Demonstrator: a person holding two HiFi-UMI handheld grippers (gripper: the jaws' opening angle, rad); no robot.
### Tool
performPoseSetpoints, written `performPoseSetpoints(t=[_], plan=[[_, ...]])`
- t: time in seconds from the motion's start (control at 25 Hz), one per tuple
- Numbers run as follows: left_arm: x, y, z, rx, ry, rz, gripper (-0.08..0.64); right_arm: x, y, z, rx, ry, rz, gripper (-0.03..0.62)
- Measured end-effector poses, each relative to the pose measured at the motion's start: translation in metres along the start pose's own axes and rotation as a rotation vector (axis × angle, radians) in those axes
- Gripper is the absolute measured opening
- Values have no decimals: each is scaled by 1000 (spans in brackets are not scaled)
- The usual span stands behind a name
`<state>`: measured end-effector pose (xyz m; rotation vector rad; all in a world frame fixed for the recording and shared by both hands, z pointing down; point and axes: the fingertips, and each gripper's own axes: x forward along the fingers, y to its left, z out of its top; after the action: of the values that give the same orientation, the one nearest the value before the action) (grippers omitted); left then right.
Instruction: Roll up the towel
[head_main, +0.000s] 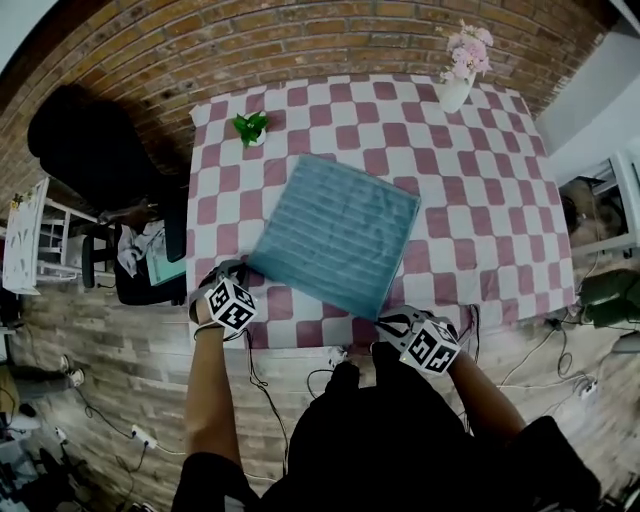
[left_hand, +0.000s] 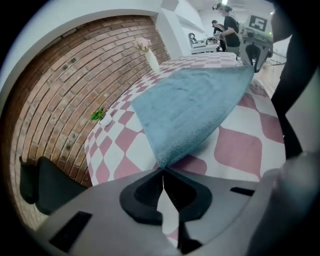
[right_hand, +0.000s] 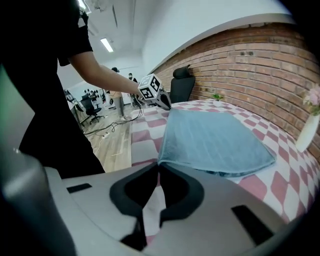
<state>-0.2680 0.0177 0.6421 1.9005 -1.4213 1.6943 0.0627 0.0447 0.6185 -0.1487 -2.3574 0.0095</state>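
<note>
A blue towel (head_main: 335, 230) lies spread at a slant on the pink-and-white checked table (head_main: 480, 230). My left gripper (head_main: 244, 270) is shut on the towel's near left corner, which runs into the closed jaws in the left gripper view (left_hand: 163, 169), lifted a little off the cloth. My right gripper (head_main: 390, 320) is shut on the near right corner at the table's front edge; that corner meets the closed jaw tips in the right gripper view (right_hand: 159, 164). The towel (left_hand: 190, 105) stretches between both grippers, and the rest of the towel (right_hand: 215, 140) lies flat.
A small green plant (head_main: 250, 127) stands at the table's far left and a white vase of pink flowers (head_main: 462, 70) at the far right, against a brick wall. A black chair (head_main: 90, 150) stands left of the table. Cables (head_main: 270, 400) run over the wooden floor.
</note>
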Motion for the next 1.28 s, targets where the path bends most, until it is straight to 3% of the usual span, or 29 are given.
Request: performPoseSetpoints(t=[0.08,0.16,0.28,0.4,0.56,0.76,1.12,1.28], plan=[[-4,-5,-3,-71,-23,-6,72,2,4,-5,-23,20,-11,58],[-13,-13,-3,-139,-59,-2,231,-6,1,-7,-42,23,-28,171],[-36,-22,9,-245,-141,33,308,-28,-29,-9,-112,31,-119,195],[-62,-55,43,-326,-249,8,331,-51,-76,-22,-217,106,-193,195],[-80,-108,91,-342,-315,-71,314,-73,-148,-35,-395,227,-240,193],[-88,-137,129,-356,-316,-107,290,-83,-222,-38,-660,335,-228,184],[-80,-220,200,-417,-246,-188,256,-40,-296,-61,-1257,474,-59,179],[-71,-246,207,-430,-166,-191,256,-21,-307,-66,-1378,498,44,179]])
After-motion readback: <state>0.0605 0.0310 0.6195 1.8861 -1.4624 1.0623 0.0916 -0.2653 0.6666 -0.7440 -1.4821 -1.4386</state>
